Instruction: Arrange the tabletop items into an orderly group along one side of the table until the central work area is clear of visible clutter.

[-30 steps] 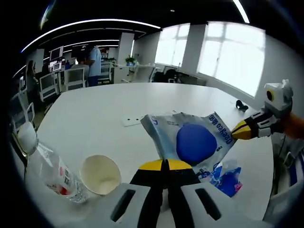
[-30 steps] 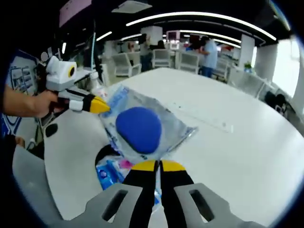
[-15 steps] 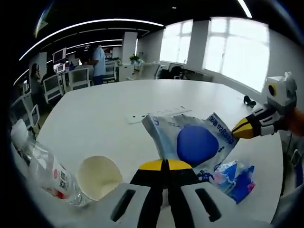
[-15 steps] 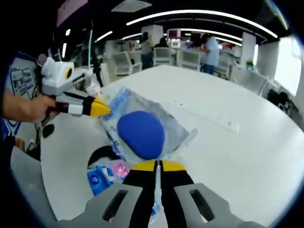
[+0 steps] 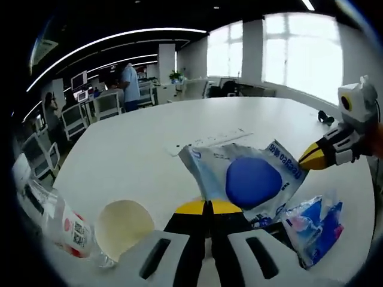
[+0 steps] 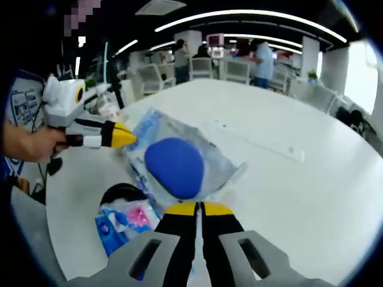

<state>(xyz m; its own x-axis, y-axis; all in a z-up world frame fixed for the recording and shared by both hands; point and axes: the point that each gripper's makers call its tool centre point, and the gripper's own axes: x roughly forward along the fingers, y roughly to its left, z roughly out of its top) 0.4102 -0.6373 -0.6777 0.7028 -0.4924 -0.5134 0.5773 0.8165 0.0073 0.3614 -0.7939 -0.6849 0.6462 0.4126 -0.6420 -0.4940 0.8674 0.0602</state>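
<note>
Both grippers are pinched on the clear plastic bag (image 5: pixel 245 179) with the blue pad inside: the left gripper (image 5: pixel 209 207) has its jaws pressed together on the bag's near edge, and the right gripper (image 6: pixel 199 208) is closed on the opposite edge, seen from the left gripper view as a yellow tip (image 5: pixel 314 158) at the bag's far corner. Compared with a second ago, the bag is held the same way between the two tools, while the small blue-and-pink packet (image 5: pixel 314 222) now sits further out from under the bag and the paper cup (image 5: pixel 122 226) and water bottle (image 5: pixel 51 215) lie lower and closer beside it — a shift that is judged to come mostly from the cameras being carried along with the bag. The bag is thus judged to be in transit toward the clutter near the table (image 5: pixel 143 137) edge. The cup, lying just beside the bottle, appears empty; the bottle's contents cannot be told — it is clear with a red label.
</note>
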